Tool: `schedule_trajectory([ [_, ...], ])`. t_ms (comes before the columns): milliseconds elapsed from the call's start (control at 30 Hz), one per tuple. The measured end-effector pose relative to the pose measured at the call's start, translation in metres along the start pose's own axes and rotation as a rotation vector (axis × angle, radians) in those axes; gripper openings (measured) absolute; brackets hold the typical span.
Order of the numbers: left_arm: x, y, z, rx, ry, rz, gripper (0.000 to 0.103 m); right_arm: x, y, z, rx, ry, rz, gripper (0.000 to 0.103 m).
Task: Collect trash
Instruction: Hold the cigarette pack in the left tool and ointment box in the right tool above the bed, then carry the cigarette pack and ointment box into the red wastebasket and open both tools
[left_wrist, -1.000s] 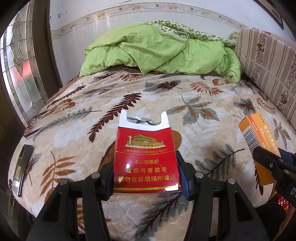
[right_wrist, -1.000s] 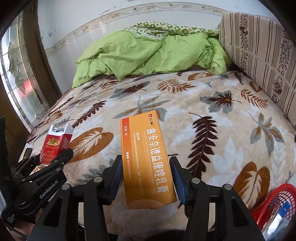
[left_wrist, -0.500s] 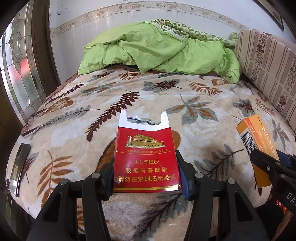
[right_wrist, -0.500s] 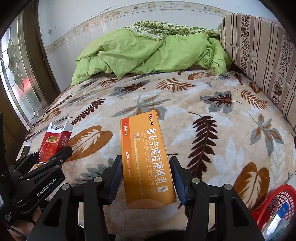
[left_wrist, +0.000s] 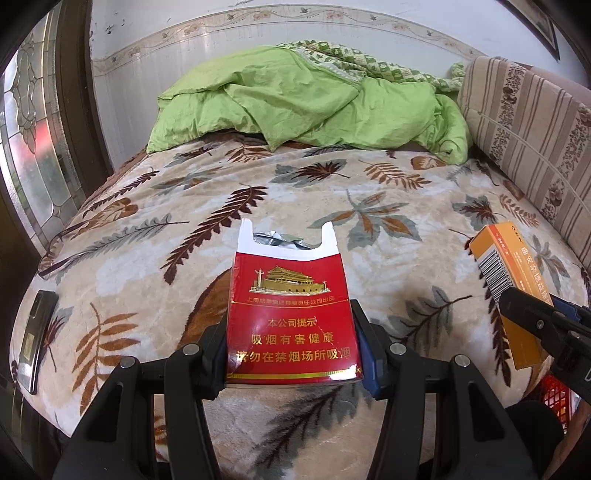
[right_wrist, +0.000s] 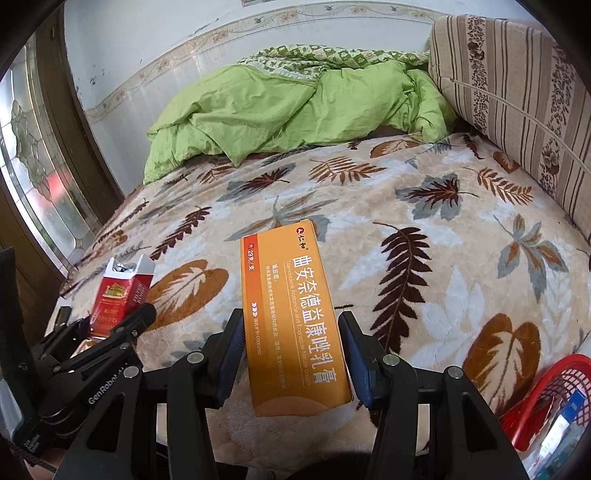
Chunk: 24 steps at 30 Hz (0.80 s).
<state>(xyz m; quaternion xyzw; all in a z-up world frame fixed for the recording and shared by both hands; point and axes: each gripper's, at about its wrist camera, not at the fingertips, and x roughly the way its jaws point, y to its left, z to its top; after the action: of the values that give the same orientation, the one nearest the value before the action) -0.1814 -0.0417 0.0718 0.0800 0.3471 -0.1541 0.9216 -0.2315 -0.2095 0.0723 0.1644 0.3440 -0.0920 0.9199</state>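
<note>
Jaws of the left gripper (left_wrist: 293, 350) were clamped on an opened red cardboard cigarette pack (left_wrist: 291, 314) at lower centre of the left view. Right gripper (right_wrist: 291, 354) pinched a long orange cardboard ointment box (right_wrist: 291, 317) at centre. A red mesh plastic basket (right_wrist: 532, 398) sat lower right, beside the leaf-patterned plush blanket (right_wrist: 424, 240).

Brightness: both views are bright, with even daylight.
Light source: the patterned glass window (left_wrist: 33, 147) at the left edge of the frame glows strongly.
Shadows: soft and weak on the bed (left_wrist: 155, 258); darker in the folds of the green quilt (left_wrist: 314, 107).
Glare: faint shine on the red cigarette pack (left_wrist: 291, 317).
Sharpness: centre is sharp, printed text is readable.
Distortion: strong fisheye bending; corners are black.
</note>
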Motion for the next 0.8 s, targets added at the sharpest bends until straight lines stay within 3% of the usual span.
schedule_trajectory([
  [367, -0.034, -0.035, 0.005, 0.070, -0.023, -0.098, 0.054, -0.054, -0.030, -0.005, 0.073, -0.034, -0.006, 0.054],
  [800, -0.064, -0.114, 0.007, 0.214, -0.043, -0.242, 0.054, -0.130, -0.113, -0.034, 0.250, -0.086, -0.138, 0.054],
])
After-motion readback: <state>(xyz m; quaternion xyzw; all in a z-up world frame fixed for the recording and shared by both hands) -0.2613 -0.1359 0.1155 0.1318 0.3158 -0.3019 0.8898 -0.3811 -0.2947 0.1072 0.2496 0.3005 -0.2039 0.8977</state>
